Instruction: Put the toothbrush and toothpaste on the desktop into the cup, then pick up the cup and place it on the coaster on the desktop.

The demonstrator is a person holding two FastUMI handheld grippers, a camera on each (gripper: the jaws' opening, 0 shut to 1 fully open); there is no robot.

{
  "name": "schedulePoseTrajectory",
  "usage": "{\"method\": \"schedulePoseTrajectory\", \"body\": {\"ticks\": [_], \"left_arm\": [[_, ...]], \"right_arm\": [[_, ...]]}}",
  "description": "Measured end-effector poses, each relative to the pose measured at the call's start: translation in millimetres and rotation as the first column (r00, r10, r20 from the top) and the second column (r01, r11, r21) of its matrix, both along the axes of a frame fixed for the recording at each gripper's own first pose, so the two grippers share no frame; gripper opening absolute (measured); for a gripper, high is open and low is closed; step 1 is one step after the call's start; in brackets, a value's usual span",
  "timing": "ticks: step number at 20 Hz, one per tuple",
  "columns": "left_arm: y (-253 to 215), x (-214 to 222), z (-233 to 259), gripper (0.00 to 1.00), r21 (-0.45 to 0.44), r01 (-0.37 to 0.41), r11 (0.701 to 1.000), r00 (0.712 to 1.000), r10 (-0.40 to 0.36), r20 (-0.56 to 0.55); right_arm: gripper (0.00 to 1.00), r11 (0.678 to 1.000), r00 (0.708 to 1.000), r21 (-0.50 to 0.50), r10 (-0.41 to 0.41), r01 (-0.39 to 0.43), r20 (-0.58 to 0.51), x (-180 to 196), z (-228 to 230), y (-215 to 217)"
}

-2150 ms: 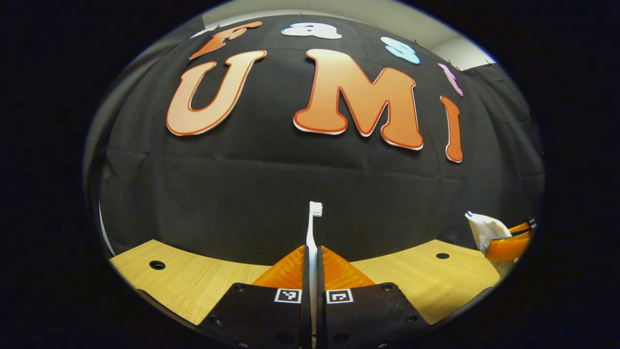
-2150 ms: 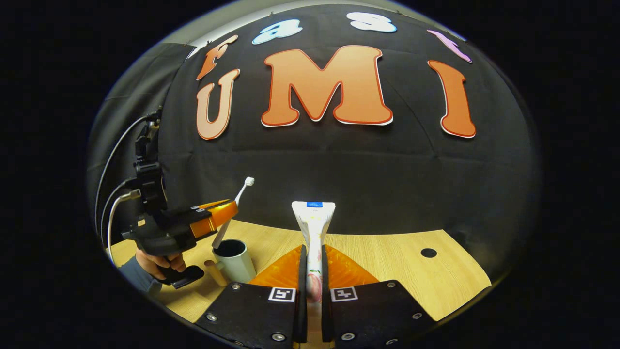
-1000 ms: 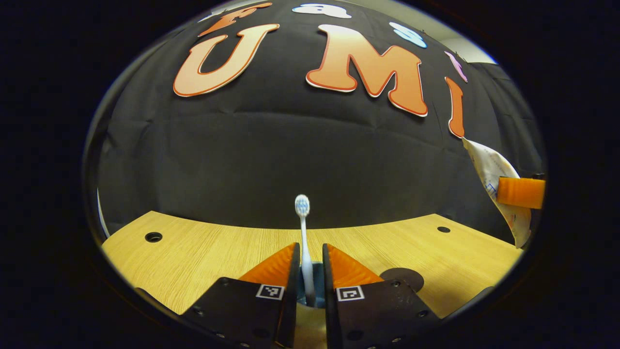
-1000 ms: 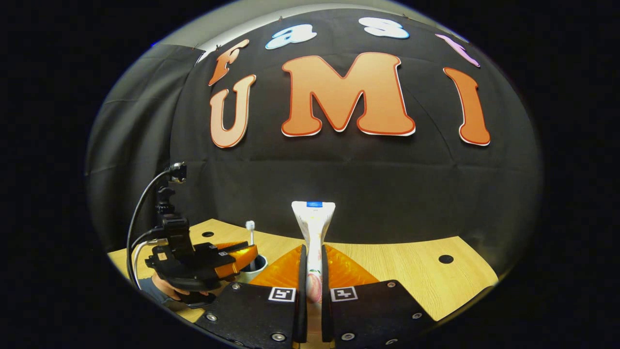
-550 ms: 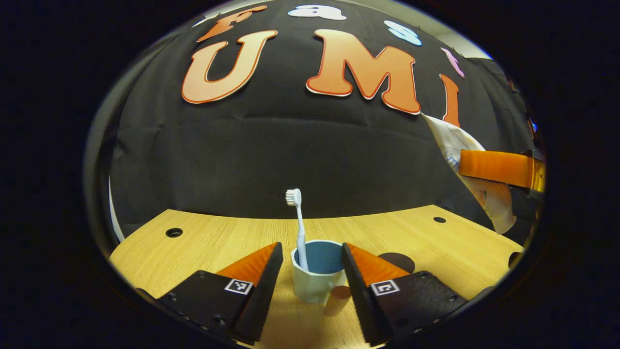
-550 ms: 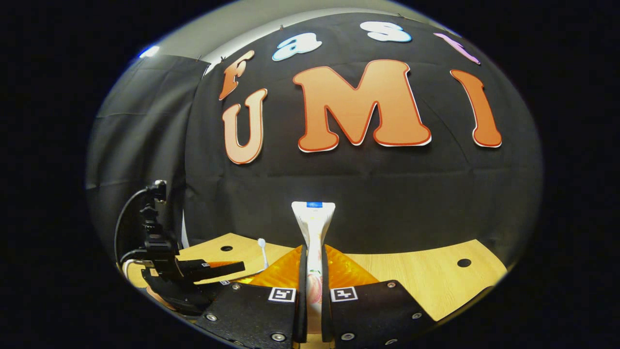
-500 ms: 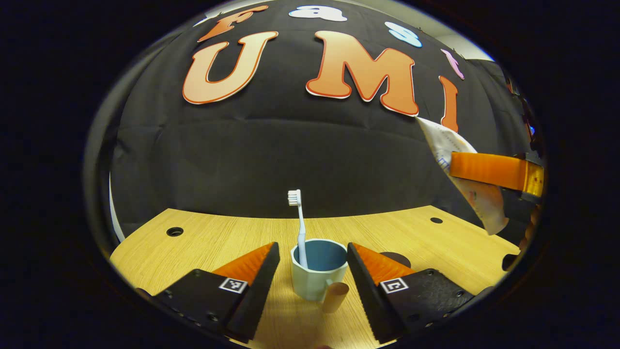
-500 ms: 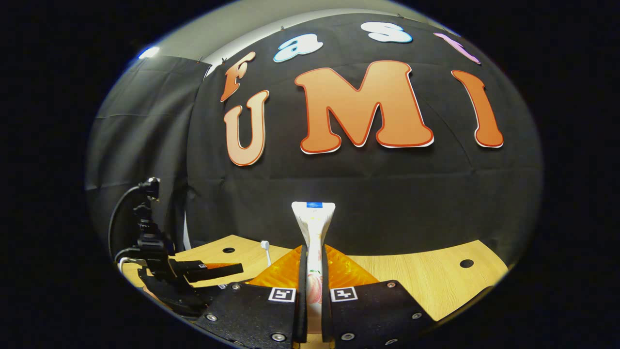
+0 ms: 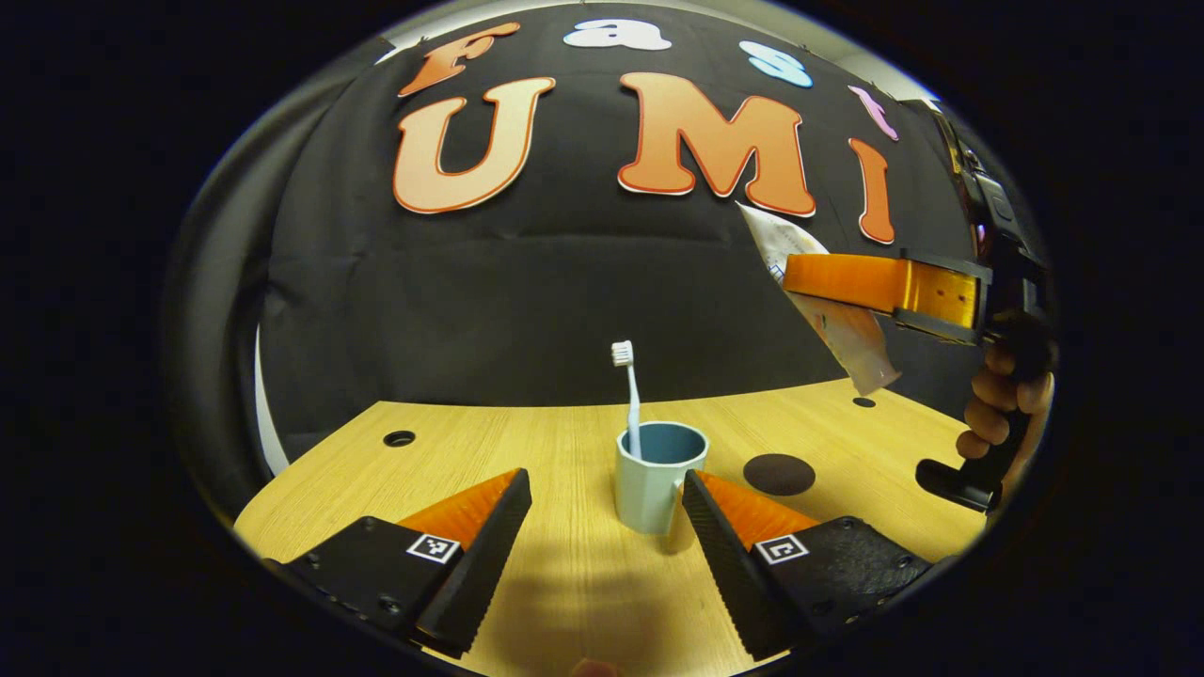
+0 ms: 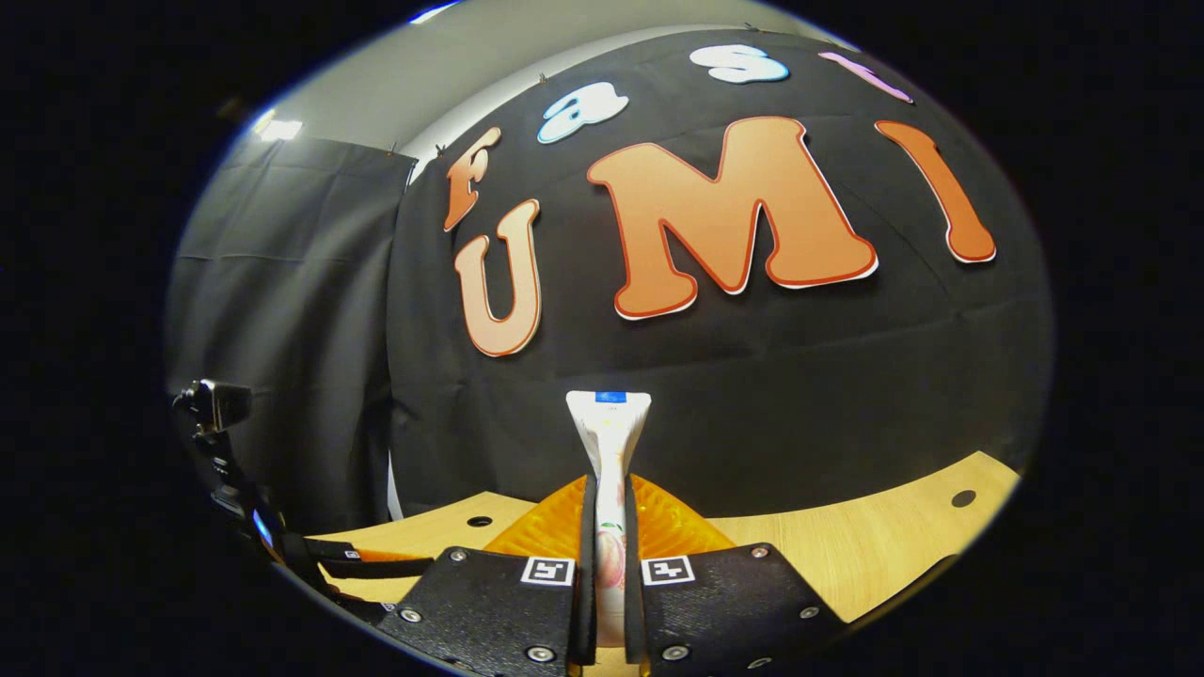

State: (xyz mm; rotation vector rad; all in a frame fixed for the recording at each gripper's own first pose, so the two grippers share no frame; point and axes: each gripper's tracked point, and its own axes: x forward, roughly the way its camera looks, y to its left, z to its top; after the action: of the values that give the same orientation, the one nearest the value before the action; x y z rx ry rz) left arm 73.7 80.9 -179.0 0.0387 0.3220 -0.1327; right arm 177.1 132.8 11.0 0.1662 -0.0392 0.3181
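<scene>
Black cloth hung behind a pale wooden desktop (image 9: 564,442) drilled with a few round holes (image 9: 399,438). Near the middle of the desktop stood the cup (image 9: 651,484), upright, pale outside and blue within, its handle turned toward the camera in the left gripper view. The toothbrush (image 9: 628,395) stood in it, leaning against the rim on the cup's left side with its bristled head up. Just beside the cup, toward the desktop's right edge, lay the coaster (image 9: 778,473), a dark round disc, apart from the cup and with nothing on it.

The left gripper (image 9: 602,527) was spread wide and held nothing; its fingers sat low over the near edge of the desktop, one on each side of the cup and short of it, not touching.

The right gripper (image 10: 603,574) was closed narrow on the toothpaste (image 10: 608,451), both fingers pressing the tube's lower body, with the flat crimped end pointing up in the right gripper view. In the left gripper view that gripper hung high above the desktop's right side, a hand (image 9: 1006,404) gripping its handle, and the tube slanted down from its fingers, well above the cup and the coaster.
</scene>
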Motion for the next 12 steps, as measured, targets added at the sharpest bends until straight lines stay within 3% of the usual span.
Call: {"method": "schedulePoseTrajectory", "body": {"ticks": [8,12], "left_arm": [[29.9,-9.0,-22.6,0.98,-0.058,-0.070,0.996,0.998,0.070,-0.009],[35.1,-6.6,-39.8,0.98,-0.043,-0.084,0.996,0.995,0.082,-0.048]], "right_arm": [[0.12,0.995,0.998,0.093,0.031,-0.035,0.046,40.0,-8.2,28.5],[0.12,0.993,0.998,0.107,0.046,-0.050,0.036,61.9,-18.2,43.9]]}}
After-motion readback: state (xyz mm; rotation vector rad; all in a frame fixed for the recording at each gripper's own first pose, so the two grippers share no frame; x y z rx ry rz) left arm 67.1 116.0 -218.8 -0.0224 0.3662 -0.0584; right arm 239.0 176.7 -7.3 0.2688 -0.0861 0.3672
